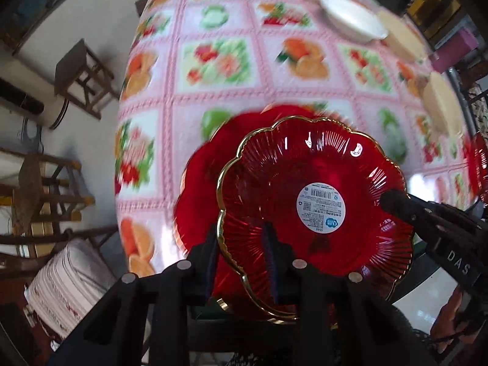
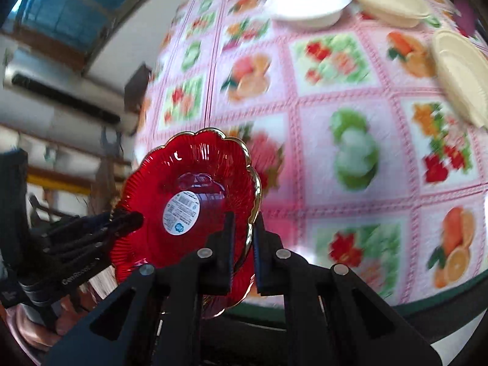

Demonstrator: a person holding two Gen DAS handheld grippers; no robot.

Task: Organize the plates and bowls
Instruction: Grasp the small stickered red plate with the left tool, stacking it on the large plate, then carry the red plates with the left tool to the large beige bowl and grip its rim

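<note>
A red glass plate (image 1: 305, 183) with a scalloped gold rim and a round white sticker hangs above the fruit-patterned tablecloth (image 1: 231, 61). My left gripper (image 1: 241, 250) is shut on its left rim. My right gripper (image 2: 245, 241) is shut on the opposite rim of the same red plate (image 2: 189, 183). In the left wrist view the right gripper (image 1: 387, 201) reaches in from the right. The left gripper (image 2: 134, 219) shows at the plate's left in the right wrist view. A second red plate (image 1: 201, 170), blurred, lies on the cloth just under the held one.
Two white bowls (image 1: 350, 18) and two cream plates (image 1: 442, 109) sit toward the table's far right. A third red dish (image 1: 480, 164) shows at the right edge. Wooden stools (image 1: 79, 76) and a chair (image 1: 39, 189) stand left of the table.
</note>
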